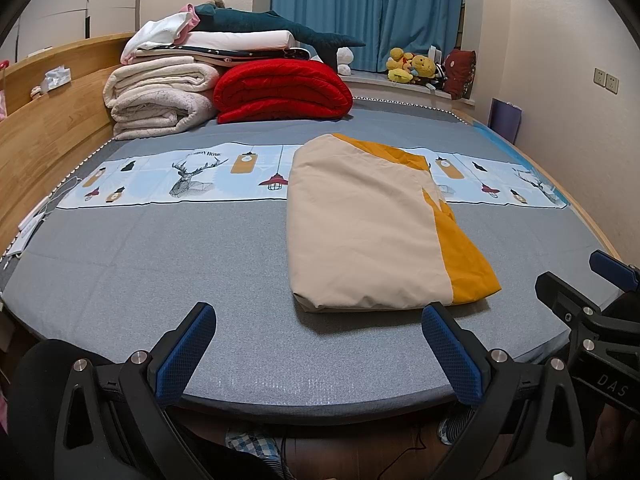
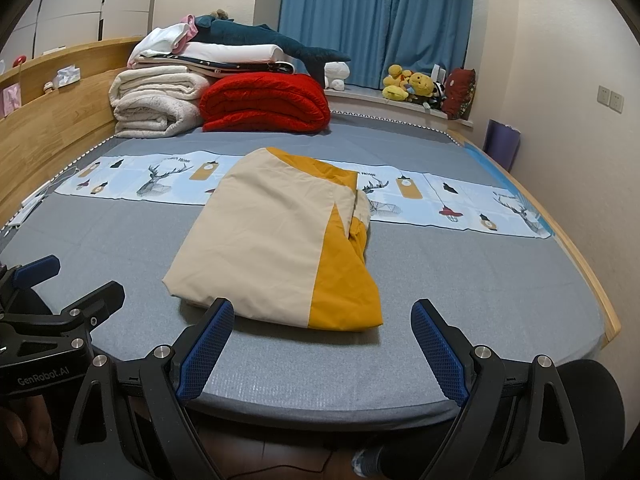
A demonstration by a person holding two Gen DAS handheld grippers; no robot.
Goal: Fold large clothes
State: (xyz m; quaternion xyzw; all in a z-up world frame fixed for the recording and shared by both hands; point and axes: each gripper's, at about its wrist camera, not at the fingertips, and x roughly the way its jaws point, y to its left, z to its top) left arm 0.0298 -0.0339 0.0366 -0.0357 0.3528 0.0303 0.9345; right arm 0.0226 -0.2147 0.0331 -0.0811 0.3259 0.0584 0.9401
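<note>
A folded beige and mustard-yellow cloth lies flat on the grey bed, near its front edge; it also shows in the right wrist view. My left gripper is open and empty, held over the bed's front edge just short of the cloth's near left corner. My right gripper is open and empty, just short of the cloth's near edge. The right gripper shows at the right of the left wrist view; the left gripper shows at the left of the right wrist view.
Folded white blankets, a red quilt and a blue plush shark are stacked at the far left of the bed. A wooden headboard runs along the left. Plush toys sit on the window sill under blue curtains.
</note>
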